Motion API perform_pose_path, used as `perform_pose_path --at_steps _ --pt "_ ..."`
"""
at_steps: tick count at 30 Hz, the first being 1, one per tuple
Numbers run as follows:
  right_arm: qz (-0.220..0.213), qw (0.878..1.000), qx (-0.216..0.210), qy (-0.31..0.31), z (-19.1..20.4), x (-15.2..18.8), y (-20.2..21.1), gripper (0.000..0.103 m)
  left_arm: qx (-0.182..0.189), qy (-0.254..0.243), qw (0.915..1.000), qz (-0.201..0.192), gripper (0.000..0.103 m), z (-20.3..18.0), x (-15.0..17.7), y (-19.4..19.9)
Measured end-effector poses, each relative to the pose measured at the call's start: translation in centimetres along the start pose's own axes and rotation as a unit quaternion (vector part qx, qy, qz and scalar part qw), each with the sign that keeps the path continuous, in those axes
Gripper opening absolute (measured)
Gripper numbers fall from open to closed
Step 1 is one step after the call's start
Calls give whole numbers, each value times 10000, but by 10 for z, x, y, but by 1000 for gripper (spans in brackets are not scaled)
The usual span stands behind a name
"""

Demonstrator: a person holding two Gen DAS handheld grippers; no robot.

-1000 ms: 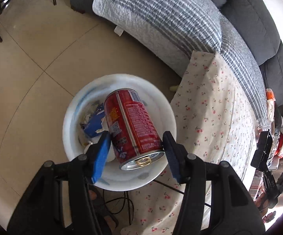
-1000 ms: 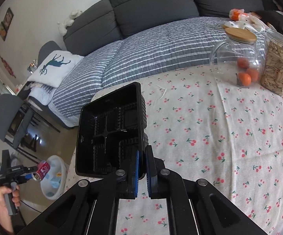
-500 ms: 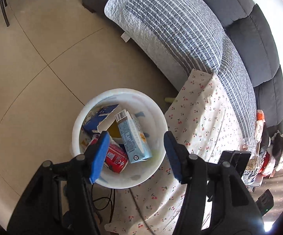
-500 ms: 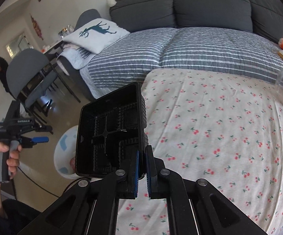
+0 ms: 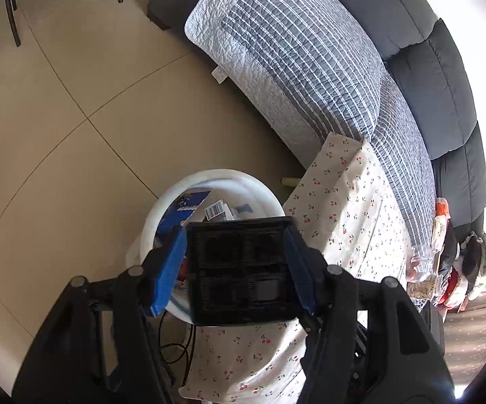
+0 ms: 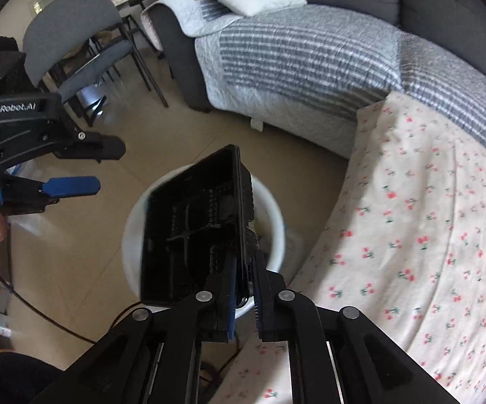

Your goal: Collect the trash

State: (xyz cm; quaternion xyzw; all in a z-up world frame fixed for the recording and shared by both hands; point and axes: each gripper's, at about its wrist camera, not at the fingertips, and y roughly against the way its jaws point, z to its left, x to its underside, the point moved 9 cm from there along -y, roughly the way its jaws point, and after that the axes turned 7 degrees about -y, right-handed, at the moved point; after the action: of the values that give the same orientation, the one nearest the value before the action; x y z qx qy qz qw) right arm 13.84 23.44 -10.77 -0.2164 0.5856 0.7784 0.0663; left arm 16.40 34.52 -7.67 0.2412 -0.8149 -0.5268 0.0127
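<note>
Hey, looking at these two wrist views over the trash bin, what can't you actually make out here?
- Left wrist view: most of what lies in the white bin is hidden by the black tray.
- Right wrist view: the black tray covers the white bin opening.
- Right wrist view: the left gripper is cut off by the frame edge.
- Left wrist view: items on the sofa are too small to identify.

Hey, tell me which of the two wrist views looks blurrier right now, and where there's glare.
Right wrist view: motion blur smears the white round trash bin rim and the cherry-print tablecloth, while the black compartment tray stays fairly crisp. Left wrist view: sharper overall, with blown-out glare at the right edge beyond the dark grey sofa.
</note>
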Motion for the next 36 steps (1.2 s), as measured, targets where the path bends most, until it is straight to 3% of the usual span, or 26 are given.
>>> perform_pose_path --at_steps 6,10,12,14,16,19,21,25,29,32,36 --pt "-33 9998 -45 -174 -16 14 3 20 -63 -373 9993 77 61 -12 7 -3" --pt "-93 9996 53 -248 -50 35 32 28 -384 -747 9964 146 62 -28 29 -2" --pt "-168 9995 69 -272 -61 49 54 32 -500 -1070 9930 -18 65 -40 45 6" --pt "-342 9992 77 -190 -68 61 79 39 -807 -1597 9836 -233 80 -52 69 17" --pt "-595 9982 110 -61 -69 73 106 57 -1124 -1915 9736 -522 83 -58 94 30" --pt "-885 9961 -23 32 -65 81 136 71 -1228 -2097 9666 -809 84 -70 129 45" --pt "-936 9955 -76 75 -63 89 149 73 -1389 -2303 9577 -1028 85 -78 149 54" --pt "-1097 9939 46 75 -66 106 172 80 -1913 -2755 9289 -1573 99 -81 185 66" --pt "-1116 9937 18 -29 -75 130 185 84 -2040 -2850 9227 -1608 99 -75 207 60" --pt "-1085 9939 159 -114 -83 141 184 86 -2389 -2973 9088 -1694 99 -74 206 59" --pt "-922 9950 263 -264 -92 146 173 87 -2212 -3052 9099 -1731 99 -82 208 60"
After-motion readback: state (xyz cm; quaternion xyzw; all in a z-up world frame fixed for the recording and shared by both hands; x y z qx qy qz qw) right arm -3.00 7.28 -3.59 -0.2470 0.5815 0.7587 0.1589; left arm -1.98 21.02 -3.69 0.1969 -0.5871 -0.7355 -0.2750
